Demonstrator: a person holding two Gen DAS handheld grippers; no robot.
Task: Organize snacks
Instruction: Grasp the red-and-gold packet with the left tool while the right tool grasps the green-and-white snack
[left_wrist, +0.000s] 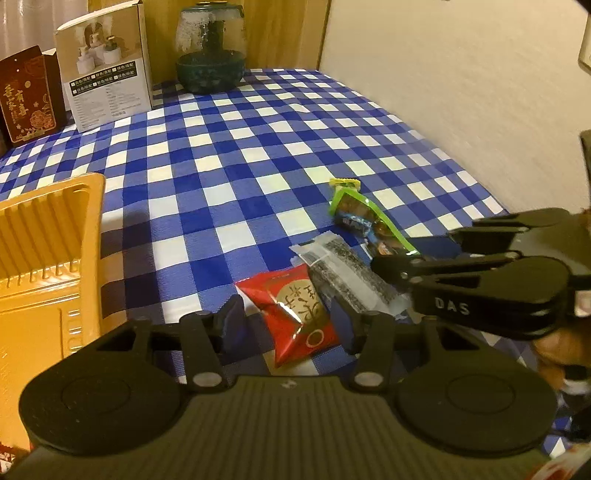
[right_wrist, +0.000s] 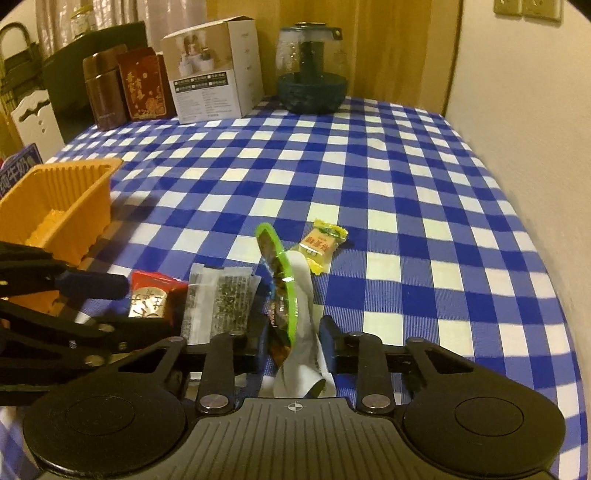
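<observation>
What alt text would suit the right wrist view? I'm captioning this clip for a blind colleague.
The right gripper is closed on a green-edged snack packet that stands on edge above a blue-and-white checked tablecloth. A seaweed packet and a red packet lie to its left, a yellow candy behind it, an orange basket far left.
</observation>
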